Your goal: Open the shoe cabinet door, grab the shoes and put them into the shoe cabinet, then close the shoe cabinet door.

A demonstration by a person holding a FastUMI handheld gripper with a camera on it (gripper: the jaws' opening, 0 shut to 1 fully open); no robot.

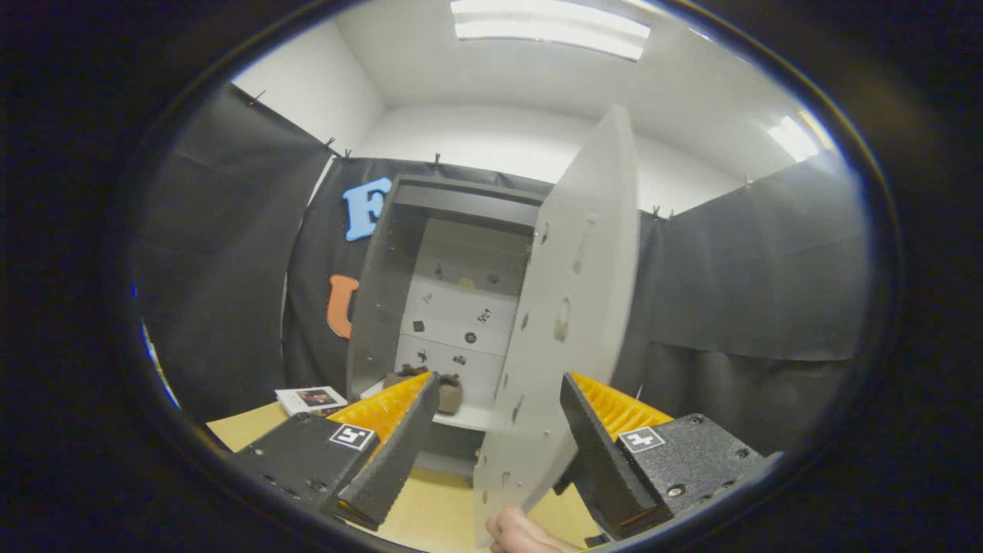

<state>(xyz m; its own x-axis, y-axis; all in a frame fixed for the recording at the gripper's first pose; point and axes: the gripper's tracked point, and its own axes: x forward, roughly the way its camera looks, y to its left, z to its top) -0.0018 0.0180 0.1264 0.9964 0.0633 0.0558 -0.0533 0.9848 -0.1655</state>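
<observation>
Standing open ahead of the tongs (499, 430), the shoe cabinet (430, 307) shows its pale interior, with its door (568, 322) swung out so that the door's inner face and lower edge come down between the two fingers. The tongs are released: the fingers are spread wide, and neither one presses on the door (the right finger stands just beside the panel's lower edge, the left finger is apart from it). A hand (522, 534) touches the bottom corner of the door, below and between the fingers. Inside the cabinet, on its bottom shelf (472, 417), sit the shoes (430, 384), dark brownish shapes just beyond the tip of the left finger and partly hidden by it. The cabinet's back wall carries small dark marks. A booklet (311, 399) lies on the light wooden surface (430, 511) to the left of the cabinet, near the left finger's base. Black cloth hangs behind and to both sides of the cabinet.
</observation>
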